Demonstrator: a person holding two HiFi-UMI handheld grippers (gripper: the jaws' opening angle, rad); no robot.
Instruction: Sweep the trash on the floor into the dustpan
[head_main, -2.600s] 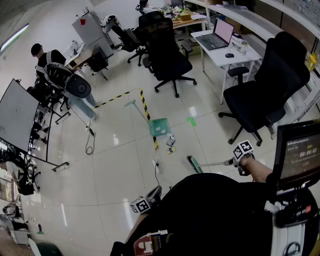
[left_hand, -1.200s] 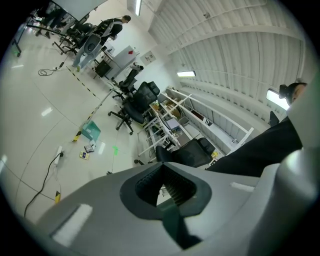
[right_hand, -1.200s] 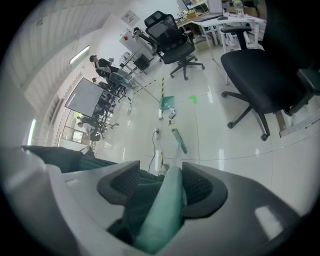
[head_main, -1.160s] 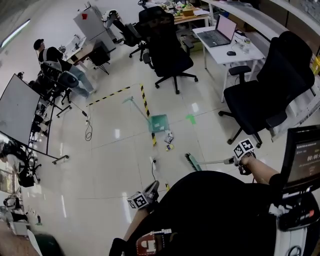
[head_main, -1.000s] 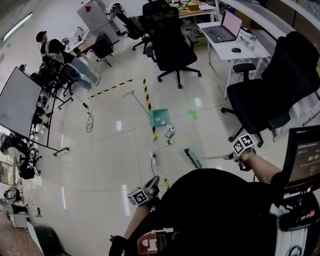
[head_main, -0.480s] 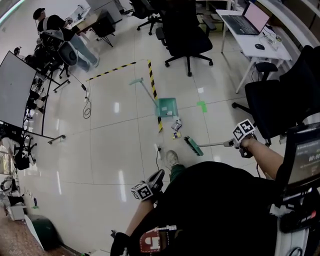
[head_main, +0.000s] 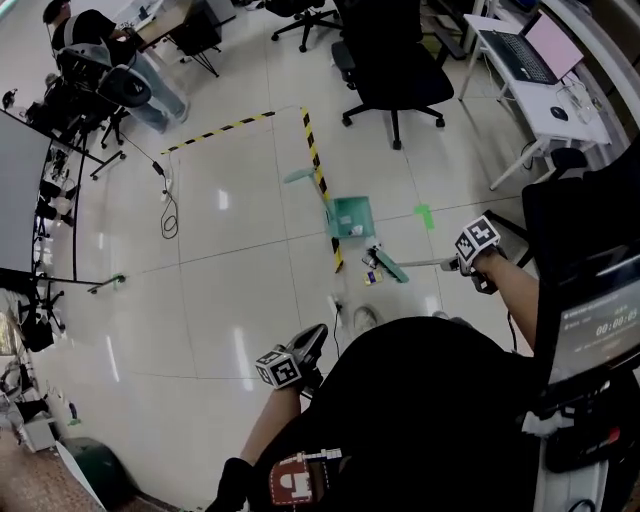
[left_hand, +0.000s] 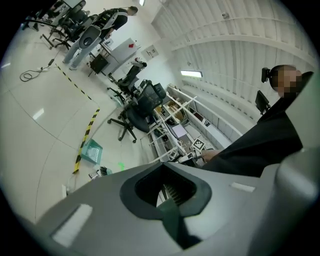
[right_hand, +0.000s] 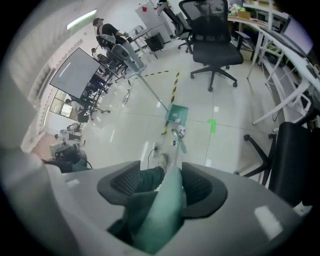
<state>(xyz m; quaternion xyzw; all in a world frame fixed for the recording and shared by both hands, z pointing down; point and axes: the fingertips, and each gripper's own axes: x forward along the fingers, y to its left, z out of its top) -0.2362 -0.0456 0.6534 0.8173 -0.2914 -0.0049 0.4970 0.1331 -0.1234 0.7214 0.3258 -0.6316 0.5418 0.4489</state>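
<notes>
While the right gripper (right_hand: 161, 192) clamps its jaws round the teal handle of the broom (head_main: 388, 266), the brush head rests on the pale floor (head_main: 230, 260), just short of the teal dustpan (head_main: 350, 217). The dustpan sits beside the yellow-and-black striped tape (head_main: 318, 175), with its long handle slanting up and away from the person. The trash (head_main: 369, 277), a few small scraps, lies just beside the brush head, on the side toward the tape and close to the dustpan's mouth. None of it can be seen inside the pan. The left gripper (head_main: 314, 337) hangs low by the person's side, well apart from the dustpan, its jaws drawn together with nothing between them. A black office chair (head_main: 395, 62) stands farther off.
</notes>
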